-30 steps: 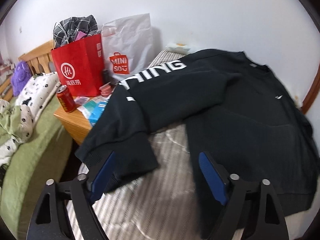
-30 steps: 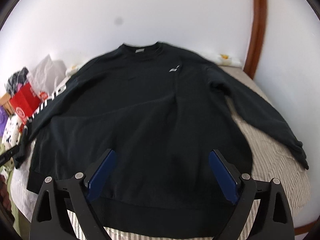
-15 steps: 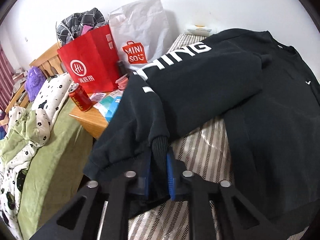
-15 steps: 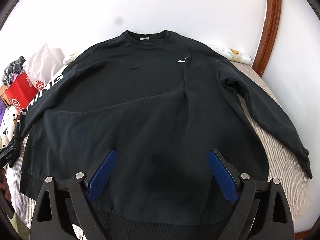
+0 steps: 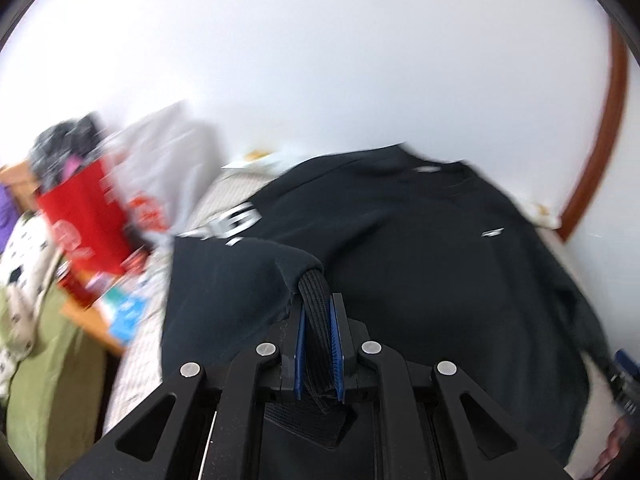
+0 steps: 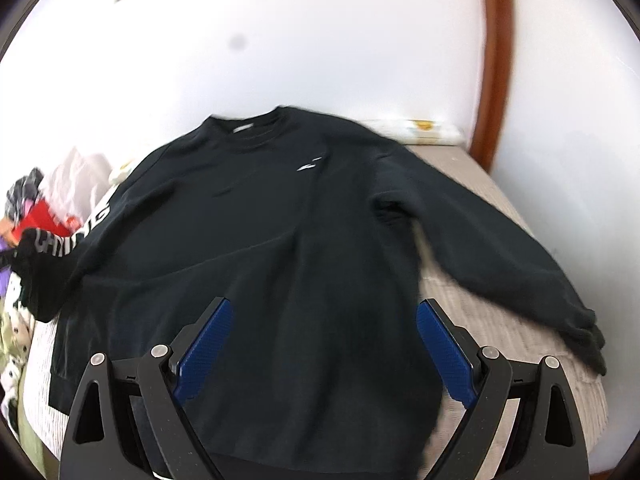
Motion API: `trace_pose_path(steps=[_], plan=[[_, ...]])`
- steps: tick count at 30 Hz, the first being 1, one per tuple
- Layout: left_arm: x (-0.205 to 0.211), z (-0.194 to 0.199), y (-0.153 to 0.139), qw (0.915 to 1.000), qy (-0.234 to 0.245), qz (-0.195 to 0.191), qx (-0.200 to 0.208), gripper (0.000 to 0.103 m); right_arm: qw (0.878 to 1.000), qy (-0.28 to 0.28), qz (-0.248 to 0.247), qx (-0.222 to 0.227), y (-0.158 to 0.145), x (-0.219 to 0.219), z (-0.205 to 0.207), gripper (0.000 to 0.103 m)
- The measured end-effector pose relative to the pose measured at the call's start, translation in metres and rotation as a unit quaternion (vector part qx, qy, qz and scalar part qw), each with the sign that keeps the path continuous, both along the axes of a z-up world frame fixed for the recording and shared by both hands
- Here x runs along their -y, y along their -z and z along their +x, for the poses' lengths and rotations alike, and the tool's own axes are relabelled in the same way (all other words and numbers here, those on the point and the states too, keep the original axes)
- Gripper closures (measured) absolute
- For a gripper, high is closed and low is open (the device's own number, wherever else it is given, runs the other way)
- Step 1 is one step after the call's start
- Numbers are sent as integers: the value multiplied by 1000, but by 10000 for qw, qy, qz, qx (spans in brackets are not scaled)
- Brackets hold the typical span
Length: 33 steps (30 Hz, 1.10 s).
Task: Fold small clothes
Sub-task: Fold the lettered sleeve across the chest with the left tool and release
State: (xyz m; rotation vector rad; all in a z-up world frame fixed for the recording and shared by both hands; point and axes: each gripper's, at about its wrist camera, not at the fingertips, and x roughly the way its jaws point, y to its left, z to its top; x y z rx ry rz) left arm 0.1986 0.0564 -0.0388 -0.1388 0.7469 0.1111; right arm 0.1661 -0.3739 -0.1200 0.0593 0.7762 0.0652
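Observation:
A black sweatshirt (image 6: 280, 232) lies face up on a striped mattress (image 6: 480, 320), collar toward the wall. My left gripper (image 5: 318, 308) is shut on the ribbed cuff (image 5: 314, 292) of its left sleeve, the one with white lettering (image 5: 236, 224), and holds it lifted over the body. That raised sleeve (image 6: 44, 256) shows at the left in the right wrist view. My right gripper (image 6: 320, 328) is open and empty above the lower front of the sweatshirt. The other sleeve (image 6: 500, 264) lies stretched out to the right.
A red paper bag (image 5: 86, 216) and a white plastic bag (image 5: 160, 172) stand on a wooden bedside table (image 5: 100, 328) at the left, with a can and small boxes. A green bed (image 5: 44, 380) lies beyond it. A white wall and brown door frame (image 6: 494, 60) are behind.
My left gripper closed on the left sleeve's cuff, then lifted it and carried it right over the sweatshirt. My right gripper stayed open above the hem.

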Motion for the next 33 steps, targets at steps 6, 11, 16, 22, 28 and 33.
trace_pose_path(steps=[6,11,16,22,28,33], plan=[[81,59,-10,9971,740,-178,48,92,9995,302,-50,52,6,52,-5,11],[137,91,3,9931,1142,-264,-68,92,9984,543,49,-167,24,85,0,11],[162,107,20,9897,1331,-450,-274,92,9974,616,49,-365,39,96,10,11],[157,101,21,9887,1417,-378,-311,68,9985,373,-17,-392,36,80,19,11],[106,72,7,9940,1090,-125,-6,45,9996,-122,20,-259,21,36,33,11],[41,40,17,9984,522,14,-210,45,9986,-413,-71,-326,22,0,42,20]])
